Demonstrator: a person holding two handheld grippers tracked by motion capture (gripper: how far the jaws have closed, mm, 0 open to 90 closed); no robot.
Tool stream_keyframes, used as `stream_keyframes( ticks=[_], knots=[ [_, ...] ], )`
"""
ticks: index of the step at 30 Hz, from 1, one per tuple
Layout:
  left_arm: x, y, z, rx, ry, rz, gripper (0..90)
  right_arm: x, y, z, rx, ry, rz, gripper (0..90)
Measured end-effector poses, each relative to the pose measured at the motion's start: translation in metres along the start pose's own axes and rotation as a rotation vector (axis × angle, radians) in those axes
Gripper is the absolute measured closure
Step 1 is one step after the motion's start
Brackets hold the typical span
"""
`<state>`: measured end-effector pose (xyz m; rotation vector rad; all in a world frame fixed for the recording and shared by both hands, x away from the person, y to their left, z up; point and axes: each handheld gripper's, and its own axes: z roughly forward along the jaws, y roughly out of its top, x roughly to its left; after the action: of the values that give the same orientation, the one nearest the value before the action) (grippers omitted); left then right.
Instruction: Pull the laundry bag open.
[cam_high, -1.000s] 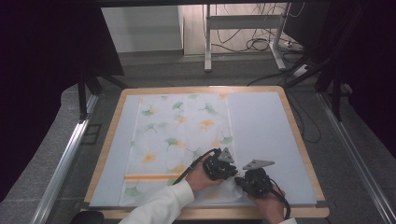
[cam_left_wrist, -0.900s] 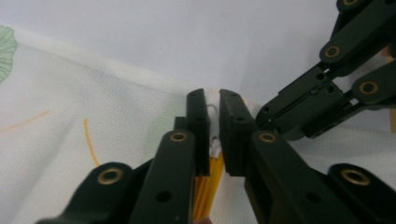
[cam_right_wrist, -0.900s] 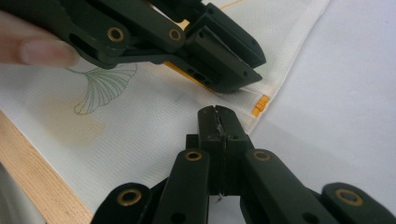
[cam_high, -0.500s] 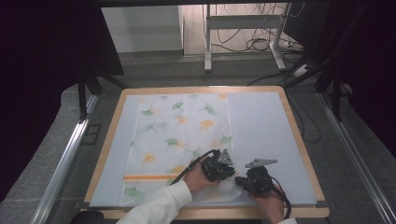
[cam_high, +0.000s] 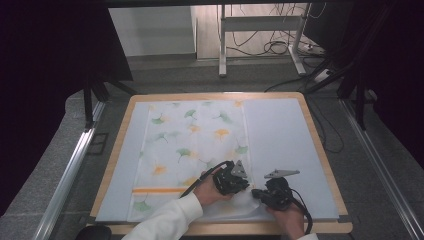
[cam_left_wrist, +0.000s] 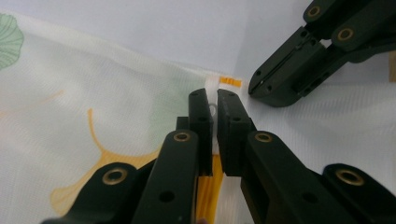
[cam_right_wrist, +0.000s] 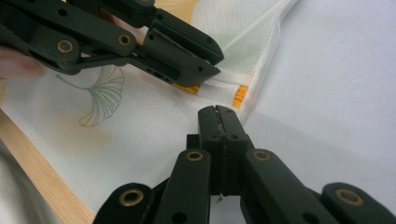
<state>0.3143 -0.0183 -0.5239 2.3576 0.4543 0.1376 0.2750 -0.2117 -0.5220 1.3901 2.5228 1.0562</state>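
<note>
Moved since a second ago: pretty much nothing, both hands sit at the same corner as before. At most the left tongs (cam_left_wrist: 212, 100) have nipped in a touch tighter.
Cloth: leaf-print cloth (cam_high: 195, 135) spread flat on the pale blue mat (cam_high: 280, 140), which lies on the wooden table (cam_high: 320, 145). It sits left of the middle, and the near right corner is slightly rucked up between the two tools.
Long axis: runs from the person's edge straight to the far edge, so nearly all the fabric lies ahead and to the left of both tongs.
Left tongs: narrow, clamped on a white fold of the hem right by the orange stripe (cam_left_wrist: 229, 82).
Right tongs (cam_right_wrist: 217, 112): pressed fully together, tips just short of the same corner. Can't tell whether any fabric is actually caught in there.
Who's nearer: honestly a tie. Both tips are almost touching each other at that corner, left one on the cloth side, right one on the bare-mat side.
Next move, my guess: it all turns on that corner. Lifting it and carrying it away along the long side would fold the cloth over, and the left tongs have the surer hold.
</note>
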Motion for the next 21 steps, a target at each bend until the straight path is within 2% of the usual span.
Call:
stream_keyframes(
  ticks=[21],
  knots=[
    [0.0023,-0.0086,-0.01,0.01,0.01,0.003,85.9,0.0003,-0.0003,0.0,-0.002,-0.002,-0.003,89.8]
  ],
)
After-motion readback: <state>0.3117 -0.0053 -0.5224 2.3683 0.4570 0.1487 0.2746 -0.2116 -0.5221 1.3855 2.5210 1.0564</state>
